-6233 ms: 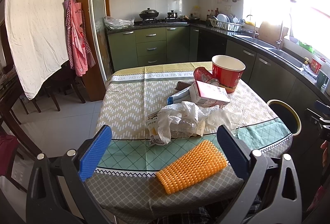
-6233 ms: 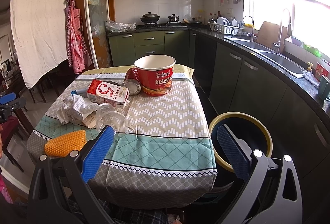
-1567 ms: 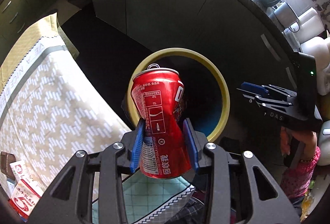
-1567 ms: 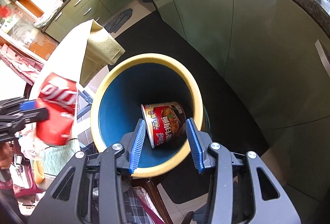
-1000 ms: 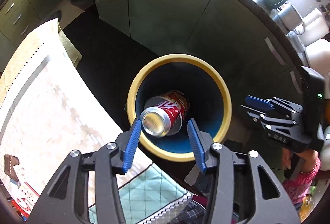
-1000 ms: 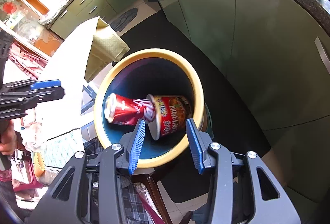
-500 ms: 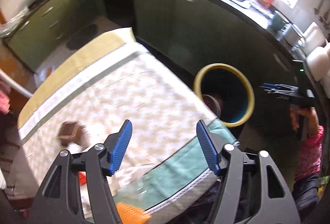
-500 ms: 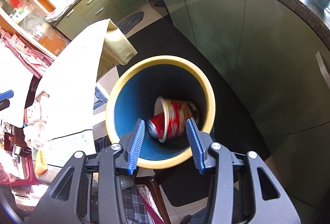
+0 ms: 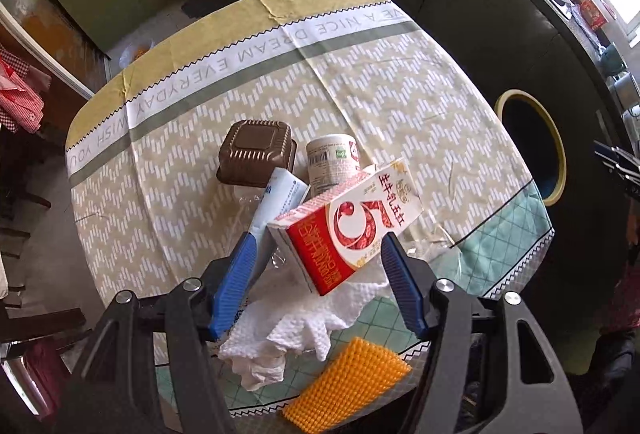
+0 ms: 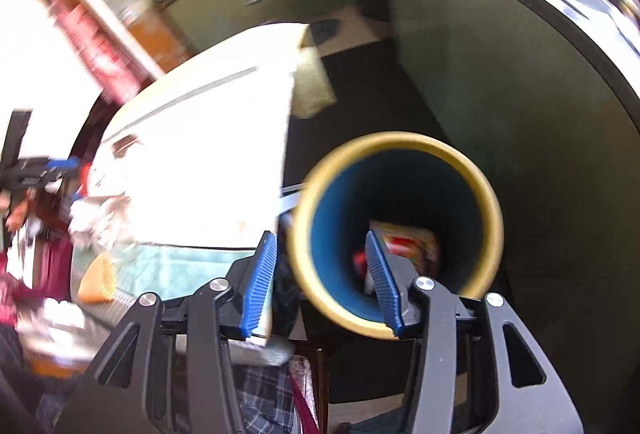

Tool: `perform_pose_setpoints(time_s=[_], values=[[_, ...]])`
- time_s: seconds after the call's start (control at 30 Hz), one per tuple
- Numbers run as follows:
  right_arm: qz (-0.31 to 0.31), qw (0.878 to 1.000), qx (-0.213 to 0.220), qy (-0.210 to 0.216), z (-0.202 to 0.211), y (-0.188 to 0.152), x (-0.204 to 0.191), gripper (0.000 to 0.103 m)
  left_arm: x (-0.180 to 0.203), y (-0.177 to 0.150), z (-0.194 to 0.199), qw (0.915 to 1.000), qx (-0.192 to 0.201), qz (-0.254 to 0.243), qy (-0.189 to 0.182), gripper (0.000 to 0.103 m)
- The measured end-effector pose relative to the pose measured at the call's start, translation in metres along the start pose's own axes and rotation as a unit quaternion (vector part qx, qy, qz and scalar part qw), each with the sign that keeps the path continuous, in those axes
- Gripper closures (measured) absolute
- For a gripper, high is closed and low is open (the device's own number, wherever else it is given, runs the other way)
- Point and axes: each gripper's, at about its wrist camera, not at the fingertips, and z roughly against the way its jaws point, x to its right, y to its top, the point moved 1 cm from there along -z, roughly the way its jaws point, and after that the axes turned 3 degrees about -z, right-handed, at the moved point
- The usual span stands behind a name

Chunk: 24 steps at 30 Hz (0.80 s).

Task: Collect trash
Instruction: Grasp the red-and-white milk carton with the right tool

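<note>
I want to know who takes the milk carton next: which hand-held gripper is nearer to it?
Left. The left hand-held gripper hovers right above the red milk carton, fingers either side. The right hand-held gripper is off the table, over the yellow-rimmed bin.

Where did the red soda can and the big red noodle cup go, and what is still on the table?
Both were dropped into the yellow-rimmed blue bin. The left claw, now empty and open, swung back over the table above the red-and-white milk carton. The right claw, empty, is opening over the bin. The carton, crumpled white tissue, brown plastic box and orange bumpy pad stayed.
</note>
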Motion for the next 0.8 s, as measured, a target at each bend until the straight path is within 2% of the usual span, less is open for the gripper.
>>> perform_pose_setpoints(time_s=[0.1,0.2,0.3,0.4,0.6,0.63,0.7,0.77,0.8], values=[[0.063,0.998,-0.011,0.028,-0.014,0.019,-0.045,0.055,-0.002,-0.012,-0.001,0.9998,-0.013,-0.007,-0.014,0.041],[0.175,0.982,-0.007,0.066,-0.028,0.035,-0.101,0.055,-0.009,-0.023,0.006,0.9997,-0.011,-0.007,-0.021,0.041],[0.289,0.952,-0.013,0.096,-0.048,0.044,-0.155,0.055,-0.019,-0.034,0.022,0.9992,0.000,0.000,-0.040,0.041],[0.379,0.919,-0.028,0.099,-0.078,0.046,-0.204,0.055,-0.030,-0.047,0.036,0.9991,0.013,0.006,-0.040,0.036],[0.481,0.868,-0.054,0.115,-0.131,0.045,-0.258,0.055,-0.040,-0.064,0.045,0.9987,0.022,0.019,-0.042,0.035],[0.491,0.862,-0.057,0.115,-0.138,0.046,-0.262,0.054,-0.040,-0.065,0.045,0.9986,0.023,0.018,-0.044,0.035],[0.509,0.852,-0.052,0.108,-0.146,0.044,-0.270,0.035,-0.037,-0.065,0.046,0.9983,0.027,0.016,-0.048,0.035],[0.525,0.843,-0.051,0.106,-0.152,0.043,-0.277,0.028,-0.033,-0.064,0.046,0.9982,0.029,0.011,-0.051,0.035],[0.530,0.840,-0.053,0.106,-0.153,0.043,-0.280,0.028,-0.031,-0.063,0.045,0.9982,0.029,0.008,-0.052,0.035]])
